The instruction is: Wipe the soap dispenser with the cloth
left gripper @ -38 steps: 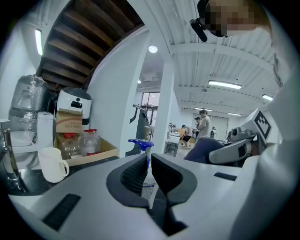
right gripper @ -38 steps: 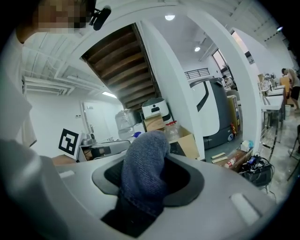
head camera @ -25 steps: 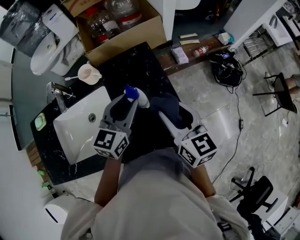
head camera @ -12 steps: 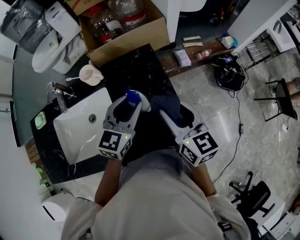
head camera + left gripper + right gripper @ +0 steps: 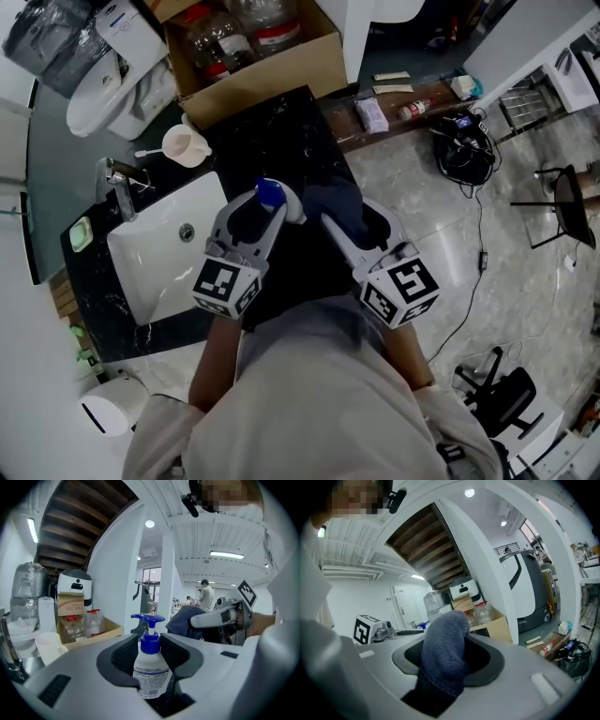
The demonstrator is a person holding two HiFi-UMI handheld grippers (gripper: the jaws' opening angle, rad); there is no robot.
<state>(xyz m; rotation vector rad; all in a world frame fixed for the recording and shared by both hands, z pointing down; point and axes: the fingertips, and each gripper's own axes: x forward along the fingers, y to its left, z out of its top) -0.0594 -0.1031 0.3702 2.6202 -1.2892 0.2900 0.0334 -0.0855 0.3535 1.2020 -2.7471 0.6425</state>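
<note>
The soap dispenser (image 5: 151, 667), a white bottle with a blue pump (image 5: 267, 194), stands upright on the black counter (image 5: 281, 131). It is between the jaws of my left gripper (image 5: 150, 641), also seen from above (image 5: 261, 204). These jaws have just been opening and stand wide beside the bottle, not pressing on it. To its right, my right gripper (image 5: 450, 644) is shut on the dark blue cloth (image 5: 443, 653). The bunched cloth (image 5: 330, 204) sticks out past the right gripper (image 5: 345, 214), close to the bottle but apart from it.
A white sink (image 5: 155, 253) with a chrome faucet (image 5: 117, 183) lies left of the bottle. A pale cup (image 5: 185, 145) stands behind it. An open cardboard box (image 5: 253, 56) of plastic bottles sits at the counter's far end. The tiled floor lies to the right.
The right gripper with the cloth has edged slightly toward the bottle. The left gripper and the bottle have stayed where they were.
</note>
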